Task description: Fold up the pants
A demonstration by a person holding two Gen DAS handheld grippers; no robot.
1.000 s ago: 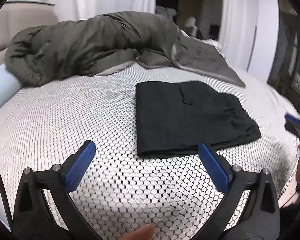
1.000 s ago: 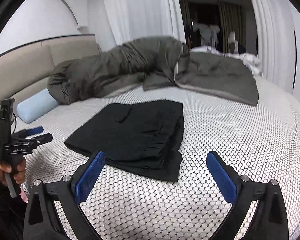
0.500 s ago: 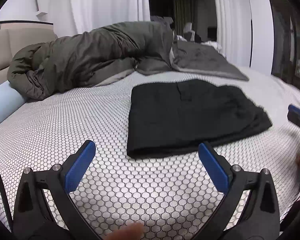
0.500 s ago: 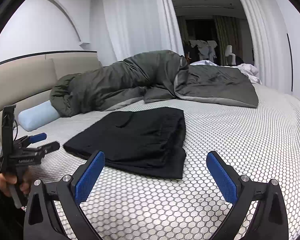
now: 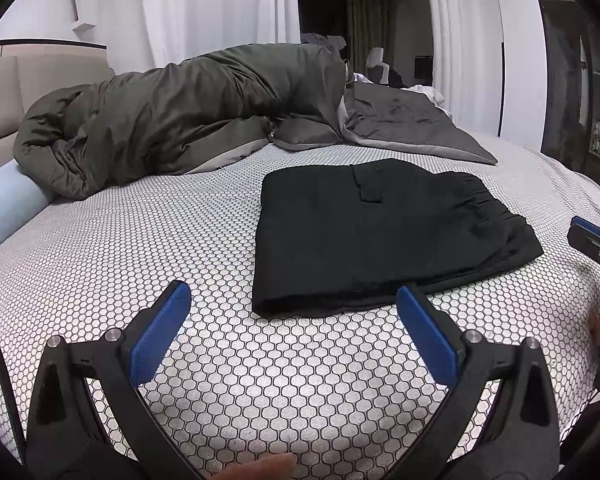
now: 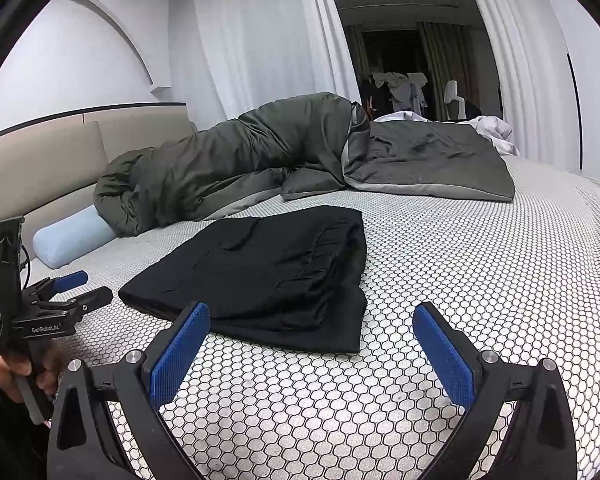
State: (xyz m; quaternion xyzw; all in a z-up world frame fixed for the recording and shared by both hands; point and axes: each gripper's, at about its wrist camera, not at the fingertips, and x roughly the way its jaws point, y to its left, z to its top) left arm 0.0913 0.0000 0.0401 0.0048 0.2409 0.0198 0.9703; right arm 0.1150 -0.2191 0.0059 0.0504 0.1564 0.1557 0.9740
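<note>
Pants (image 5: 380, 232), black and folded into a flat rectangle, lie on the bed (image 5: 140, 240) with its honeycomb-patterned cover, in front of a heaped olive duvet (image 5: 188, 120) and a pale blue bolster (image 5: 4, 208). The left gripper (image 5: 294, 332) hovers near their front edge, blue pads spread wide and empty. The right gripper (image 6: 310, 344) hangs just short of the waistband end, equally wide and empty.
</note>
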